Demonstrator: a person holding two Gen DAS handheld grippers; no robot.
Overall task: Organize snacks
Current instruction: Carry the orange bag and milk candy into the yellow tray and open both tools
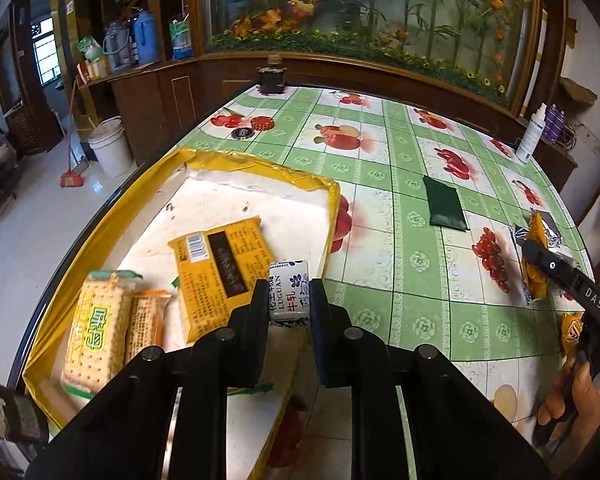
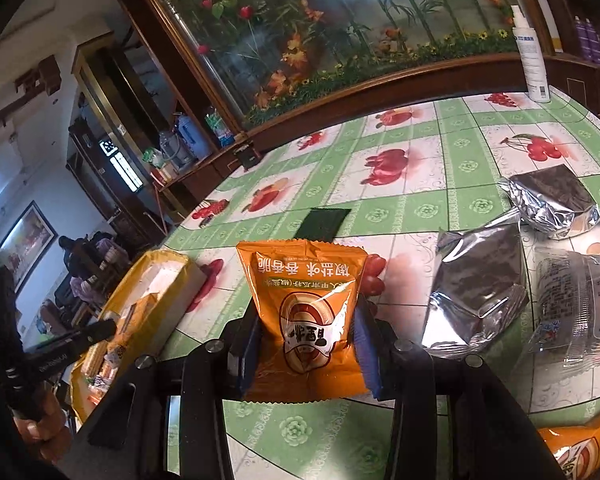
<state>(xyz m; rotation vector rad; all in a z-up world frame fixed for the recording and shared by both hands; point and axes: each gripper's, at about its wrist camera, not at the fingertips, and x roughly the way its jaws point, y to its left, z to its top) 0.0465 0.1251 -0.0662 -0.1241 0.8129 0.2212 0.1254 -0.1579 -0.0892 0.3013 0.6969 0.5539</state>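
Orange packet [image 2: 576, 452] cut off at corner.

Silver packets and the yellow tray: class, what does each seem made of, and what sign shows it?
Silver packets: likely metallised foil film, glossy; sharp creases with mirror-like glints. Yellow tray: probably cardboard with shiny yellow-gold paper on its walls and a matt white floor; wrinkled covering at the rim.

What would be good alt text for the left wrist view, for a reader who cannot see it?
The left gripper holds a small white-and-blue wrapped candy above a yellow-edged tray that contains cracker packs and a yellow snack packet. The tray sits on a green fruit-patterned tablecloth. At the right edge, the right gripper grips an orange packet.
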